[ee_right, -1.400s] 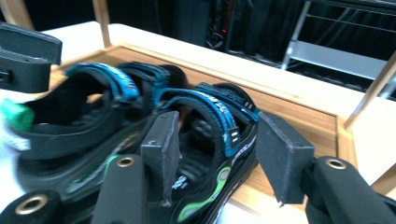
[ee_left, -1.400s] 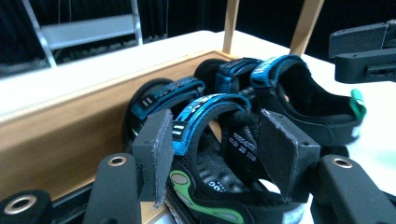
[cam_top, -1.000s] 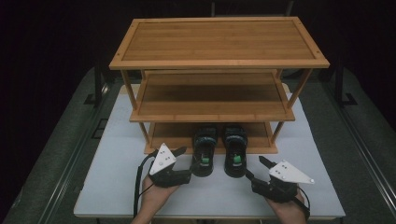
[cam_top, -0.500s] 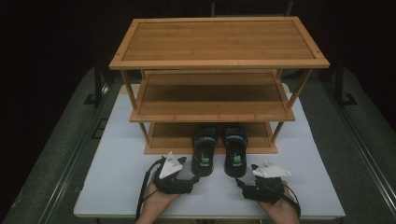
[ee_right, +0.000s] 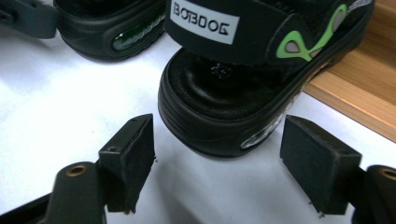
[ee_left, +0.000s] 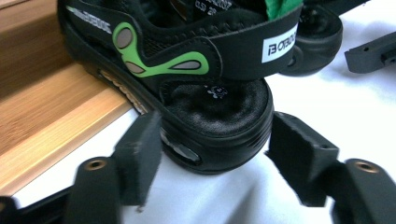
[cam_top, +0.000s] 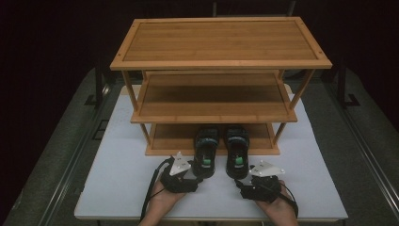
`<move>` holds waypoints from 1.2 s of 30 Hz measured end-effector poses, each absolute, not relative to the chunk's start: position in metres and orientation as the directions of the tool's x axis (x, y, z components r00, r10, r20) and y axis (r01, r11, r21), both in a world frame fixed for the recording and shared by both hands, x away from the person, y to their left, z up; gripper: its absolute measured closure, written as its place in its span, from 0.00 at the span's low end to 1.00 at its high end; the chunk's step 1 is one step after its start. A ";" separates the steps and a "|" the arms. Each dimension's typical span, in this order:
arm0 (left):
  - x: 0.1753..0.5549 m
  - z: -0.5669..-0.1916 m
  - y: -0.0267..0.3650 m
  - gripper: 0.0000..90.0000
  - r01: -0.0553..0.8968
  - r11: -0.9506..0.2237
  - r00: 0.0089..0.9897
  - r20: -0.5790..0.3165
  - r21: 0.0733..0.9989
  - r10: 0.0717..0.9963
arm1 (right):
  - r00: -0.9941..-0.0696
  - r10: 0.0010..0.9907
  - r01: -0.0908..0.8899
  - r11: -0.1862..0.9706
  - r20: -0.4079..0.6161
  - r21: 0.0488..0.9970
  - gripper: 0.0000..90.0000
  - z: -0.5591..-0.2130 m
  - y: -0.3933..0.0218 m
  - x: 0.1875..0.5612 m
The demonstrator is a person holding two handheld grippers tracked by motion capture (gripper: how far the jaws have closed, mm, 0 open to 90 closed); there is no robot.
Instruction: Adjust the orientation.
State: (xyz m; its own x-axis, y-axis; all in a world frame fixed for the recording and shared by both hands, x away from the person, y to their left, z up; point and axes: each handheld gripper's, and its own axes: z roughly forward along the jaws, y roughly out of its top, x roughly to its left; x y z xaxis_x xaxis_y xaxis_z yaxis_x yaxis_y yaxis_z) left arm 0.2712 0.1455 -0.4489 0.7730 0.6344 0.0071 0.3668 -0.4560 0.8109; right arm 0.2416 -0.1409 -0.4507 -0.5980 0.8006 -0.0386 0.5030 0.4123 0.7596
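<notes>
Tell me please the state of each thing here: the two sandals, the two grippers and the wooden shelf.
Left sandal: toe on the bottom shelf, heel out on the table, between the left jaws.
Right sandal: same pose, heel just ahead of the right jaws.
Left gripper: open, jaws have just been closing, one pad at the heel, the other apart.
Right gripper: open, touching nothing.
Wooden shelf: upright, top and middle tiers bare.

Bare desk (cam_top: 117,188) left & right of the sandals (cam_top: 221,150); rack's bottom shelf (cam_top: 174,136) blocks behind their toes, middle shelf (cam_top: 211,99) low overhead.
</notes>
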 end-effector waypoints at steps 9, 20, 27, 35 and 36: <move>0.275 -0.448 0.147 0.41 0.372 -0.430 0.775 -0.020 0.822 0.632 | -0.602 0.795 0.495 0.442 -0.072 0.748 0.35 -0.452 -0.139 0.245; 0.284 -0.445 0.141 0.41 0.387 -0.395 0.767 -0.054 0.833 0.639 | -0.648 0.760 0.467 0.446 -0.048 0.764 0.37 -0.438 -0.148 0.254; 0.289 -0.442 0.138 0.41 0.402 -0.364 0.762 -0.086 0.840 0.642 | -0.668 0.742 0.445 0.456 -0.054 0.771 0.39 -0.430 -0.148 0.264; 0.297 -0.438 0.130 0.42 0.397 -0.358 0.759 -0.083 0.845 0.646 | -0.677 0.731 0.428 0.492 -0.092 0.758 0.40 -0.430 -0.141 0.274; 0.298 -0.438 0.129 0.42 0.397 -0.356 0.758 -0.084 0.846 0.647 | -0.674 0.734 0.429 0.486 -0.089 0.761 0.40 -0.430 -0.140 0.275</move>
